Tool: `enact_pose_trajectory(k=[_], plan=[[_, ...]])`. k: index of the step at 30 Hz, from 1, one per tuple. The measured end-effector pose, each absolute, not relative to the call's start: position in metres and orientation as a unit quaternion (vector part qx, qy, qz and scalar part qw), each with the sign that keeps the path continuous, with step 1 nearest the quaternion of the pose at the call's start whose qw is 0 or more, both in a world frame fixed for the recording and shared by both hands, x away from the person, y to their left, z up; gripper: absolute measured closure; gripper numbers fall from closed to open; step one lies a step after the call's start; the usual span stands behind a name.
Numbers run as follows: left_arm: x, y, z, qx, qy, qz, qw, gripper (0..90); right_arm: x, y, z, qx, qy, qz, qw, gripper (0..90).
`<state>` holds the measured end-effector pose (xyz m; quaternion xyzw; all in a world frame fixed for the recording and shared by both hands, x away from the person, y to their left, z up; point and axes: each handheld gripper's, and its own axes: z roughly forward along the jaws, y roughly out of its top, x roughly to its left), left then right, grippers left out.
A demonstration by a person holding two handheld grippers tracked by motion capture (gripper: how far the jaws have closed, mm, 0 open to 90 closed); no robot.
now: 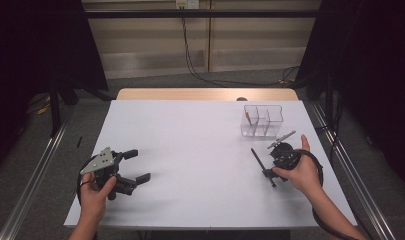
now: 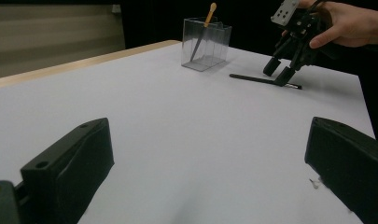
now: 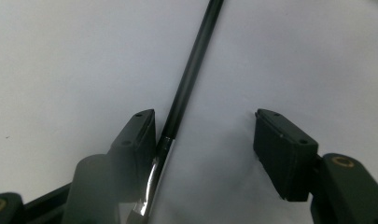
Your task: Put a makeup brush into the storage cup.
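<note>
The right gripper [image 3: 203, 140] straddles the black pen [image 3: 186, 84] lying flat on the white surface [image 1: 190, 165]. Its half-open jaws are not clamping yet, and one pad touches the barrel, whose long axis runs away between them. The left gripper [image 1: 140, 165] gapes wide, well apart.

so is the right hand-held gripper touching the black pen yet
Touching. In the right gripper view, one finger of the right hand-held gripper rests against the black pen, while the other finger stands clear across a wide gap, so there is no grip yet.
</note>
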<state>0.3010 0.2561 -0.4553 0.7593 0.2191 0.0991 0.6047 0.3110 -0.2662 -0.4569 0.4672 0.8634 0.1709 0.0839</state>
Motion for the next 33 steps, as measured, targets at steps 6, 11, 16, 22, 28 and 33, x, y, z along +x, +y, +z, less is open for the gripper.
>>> enact_pose_trajectory(k=[6,11,16,22,28,33], plan=[[0.301,0.256,-0.455,0.759,0.220,0.100,0.604,1.0,0.312,-0.263,-0.455,0.462,0.868,0.166,0.081,56.5],[0.301,0.256,-0.455,0.760,0.219,0.100,0.603,1.0,0.314,-0.261,-0.454,0.457,0.872,0.160,0.074,64.1],[0.301,0.255,-0.455,0.761,0.218,0.100,0.603,1.0,0.314,-0.256,-0.453,0.450,0.878,0.150,0.068,75.0],[0.301,0.255,-0.456,0.761,0.218,0.101,0.602,1.0,0.316,-0.255,-0.453,0.450,0.879,0.152,0.052,83.8],[0.301,0.255,-0.456,0.762,0.218,0.101,0.602,1.0,0.317,-0.253,-0.452,0.448,0.881,0.145,0.052,84.4],[0.301,0.255,-0.455,0.762,0.218,0.100,0.602,1.0,0.320,-0.253,-0.451,0.440,0.886,0.138,0.043,84.5]])
